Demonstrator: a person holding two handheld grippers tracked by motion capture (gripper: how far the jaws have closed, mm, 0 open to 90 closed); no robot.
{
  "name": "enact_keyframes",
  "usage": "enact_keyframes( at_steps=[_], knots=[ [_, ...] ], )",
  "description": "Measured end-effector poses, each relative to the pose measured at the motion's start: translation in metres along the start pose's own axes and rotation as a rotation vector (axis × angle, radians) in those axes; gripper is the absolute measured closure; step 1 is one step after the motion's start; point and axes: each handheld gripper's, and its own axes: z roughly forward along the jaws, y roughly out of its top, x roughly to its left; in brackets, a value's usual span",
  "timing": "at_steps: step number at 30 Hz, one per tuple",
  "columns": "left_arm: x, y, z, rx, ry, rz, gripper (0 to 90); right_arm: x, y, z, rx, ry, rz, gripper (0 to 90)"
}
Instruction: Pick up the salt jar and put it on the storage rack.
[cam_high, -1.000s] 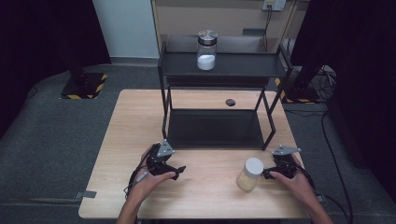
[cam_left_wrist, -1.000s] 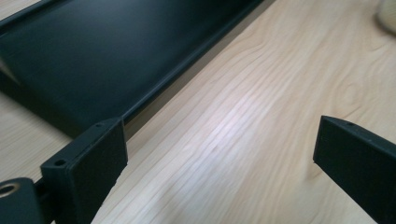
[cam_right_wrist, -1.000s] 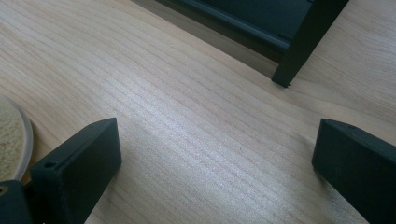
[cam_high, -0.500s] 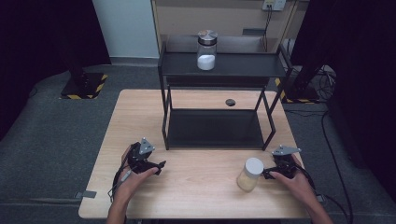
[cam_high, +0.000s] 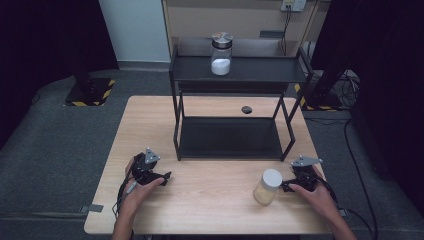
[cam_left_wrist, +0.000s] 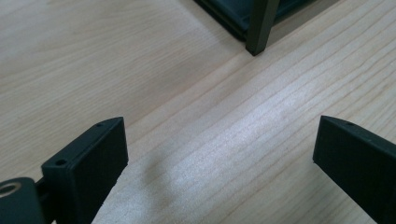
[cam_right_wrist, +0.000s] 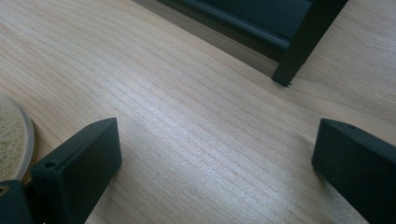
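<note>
Pale wood table (cam_high: 210, 200) fills the lower middle of the high view, grey carpet round it, dark curtains both sides, a light panel at top centre. Black two-tier rack (cam_high: 235, 80) stands on the table's far half. On its top shelf, centre top of frame, a glass jar w/ metal lid (cam_high: 221, 52), white stuff in the bottom. Small dark disc (cam_high: 246, 109) on the wood behind the rack's lower shelf.

My left gripper (cam_high: 159, 177) sits lower left of the high view, on the table, well apart from the rest. Its own view: jaws spread wide, bare wood grain between, nothing held. A rack leg (cam_left_wrist: 260, 25) at top centre, which the high view can't give this close.

My right gripper (cam_high: 286, 187) is lower right, jaws wide too, gripping nothing. The jar w/ white lid (cam_high: 267, 186), tan grains inside, stands upright just beside it, lower right of frame. In the right gripper view that jar (cam_right_wrist: 14, 140) is only a sliver at the left edge, outside the left jaw, not between them. Rack foot (cam_right_wrist: 286, 74) upper right there.
</note>
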Motion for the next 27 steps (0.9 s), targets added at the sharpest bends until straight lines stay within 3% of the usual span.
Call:
enact_keyframes(
  at_steps=[6,10,16,18,21,27],
  knots=[
    [-0.002,0.002,0.004,0.016,0.013,-0.004,2.4,0.0,0.0,0.0,0.001,0.0,0.002,2.3],
    [0.0,0.001,0.007,0.027,0.001,0.007,2.3,0.0,0.0,0.0,0.001,0.0,0.002,2.3],
    [0.002,-0.002,0.009,0.021,-0.009,-0.031,1.0,0.001,0.0,-0.001,0.001,0.0,0.002,2.3],
    [0.008,-0.007,0.011,0.009,-0.03,-0.084,0.0,0.001,0.0,-0.001,0.001,0.0,0.002,2.3],
    [0.008,-0.014,0.011,-0.016,-0.033,-0.082,0.0,0.001,-0.001,-0.001,0.001,0.0,0.001,2.3],
    [0.008,-0.015,0.011,-0.02,-0.03,-0.084,0.0,0.001,-0.001,-0.001,0.001,0.0,0.001,2.3]
  ],
)
